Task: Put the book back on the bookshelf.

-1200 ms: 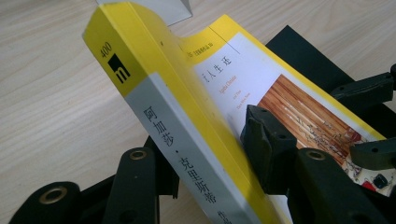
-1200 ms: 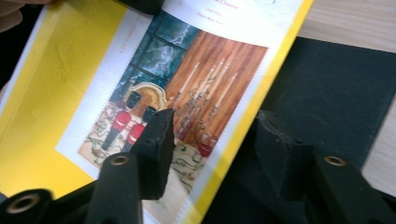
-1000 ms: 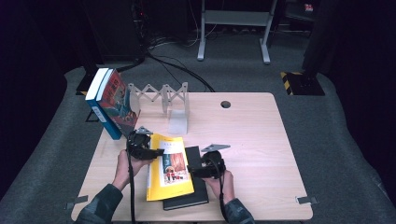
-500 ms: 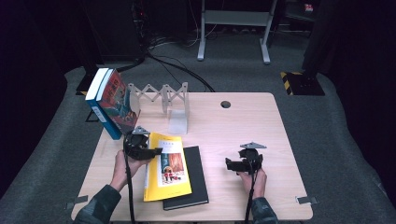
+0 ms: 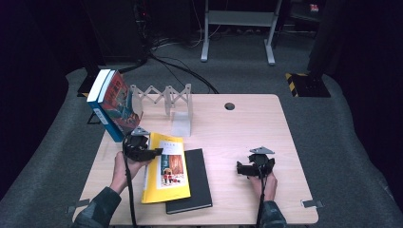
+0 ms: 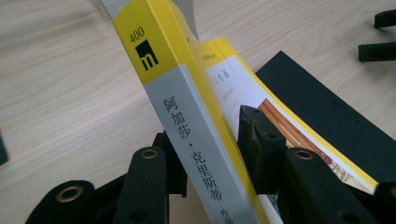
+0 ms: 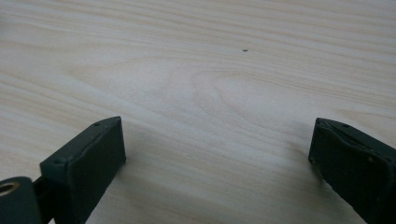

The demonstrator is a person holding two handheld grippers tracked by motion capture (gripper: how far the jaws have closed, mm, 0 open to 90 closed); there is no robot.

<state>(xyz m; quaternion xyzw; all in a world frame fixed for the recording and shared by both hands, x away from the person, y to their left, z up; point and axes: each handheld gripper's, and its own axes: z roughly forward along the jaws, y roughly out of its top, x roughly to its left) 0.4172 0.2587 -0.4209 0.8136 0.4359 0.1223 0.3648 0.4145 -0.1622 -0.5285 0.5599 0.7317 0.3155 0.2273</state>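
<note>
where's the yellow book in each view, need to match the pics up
High view: the yellow book lies lower left of centre, overlapping the black notebook.
Left gripper view: its spine stands mid-frame between the left gripper jaws.
Right gripper view: not in it.
Shared landmark: the black notebook, right of the book.

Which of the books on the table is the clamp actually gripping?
The yellow book, pinched at its spine by the left gripper. The black book lies flat under it; the others stand upright.
</note>
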